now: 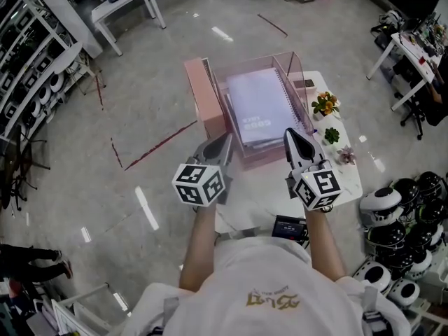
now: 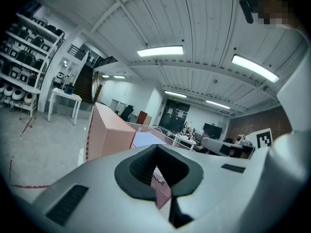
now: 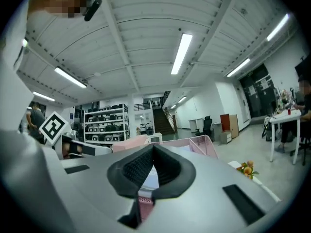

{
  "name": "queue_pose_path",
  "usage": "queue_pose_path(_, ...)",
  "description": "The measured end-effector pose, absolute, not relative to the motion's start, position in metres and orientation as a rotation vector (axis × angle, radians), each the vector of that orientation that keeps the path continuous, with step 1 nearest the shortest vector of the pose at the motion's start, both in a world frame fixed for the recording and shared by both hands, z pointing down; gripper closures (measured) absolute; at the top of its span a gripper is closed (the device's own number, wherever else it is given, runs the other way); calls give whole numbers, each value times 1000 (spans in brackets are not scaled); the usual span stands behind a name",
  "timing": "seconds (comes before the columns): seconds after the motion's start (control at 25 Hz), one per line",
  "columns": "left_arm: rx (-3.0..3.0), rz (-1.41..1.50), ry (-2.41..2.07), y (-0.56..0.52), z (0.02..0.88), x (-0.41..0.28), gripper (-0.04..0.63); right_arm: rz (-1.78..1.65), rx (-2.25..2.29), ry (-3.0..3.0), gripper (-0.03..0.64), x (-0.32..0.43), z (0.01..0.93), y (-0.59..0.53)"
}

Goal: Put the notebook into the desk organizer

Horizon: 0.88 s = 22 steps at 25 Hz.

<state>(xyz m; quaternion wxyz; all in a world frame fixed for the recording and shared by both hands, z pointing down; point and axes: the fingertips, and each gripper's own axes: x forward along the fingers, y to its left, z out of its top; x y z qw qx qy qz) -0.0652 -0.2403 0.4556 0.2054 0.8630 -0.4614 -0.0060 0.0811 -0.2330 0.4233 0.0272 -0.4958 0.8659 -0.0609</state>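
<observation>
L gripper (image 1: 225, 142), R gripper (image 1: 291, 137): fingers (image 2: 141, 166) shut, poss. pinching desk organizer (image 1: 199, 93) front.

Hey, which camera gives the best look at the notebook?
The head view: the notebook lies in the pink organizer, cover and spiral binding visible. The left gripper view shows only a pale sliver beyond the pink wall; the right gripper view hardly shows it.

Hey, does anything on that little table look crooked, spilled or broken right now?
Nothing stands out. The notebook lies inside the pink desk organizer, roughly square with its walls, and the small plants beside it stand upright on the table.
</observation>
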Motion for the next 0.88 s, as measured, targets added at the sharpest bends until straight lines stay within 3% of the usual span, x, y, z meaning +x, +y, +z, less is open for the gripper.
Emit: queue_pose_path(0.88, 2391, -39, -1290, -244, 454, -71, 577, -174, -1553, 2765, 604, 68, 437, -232)
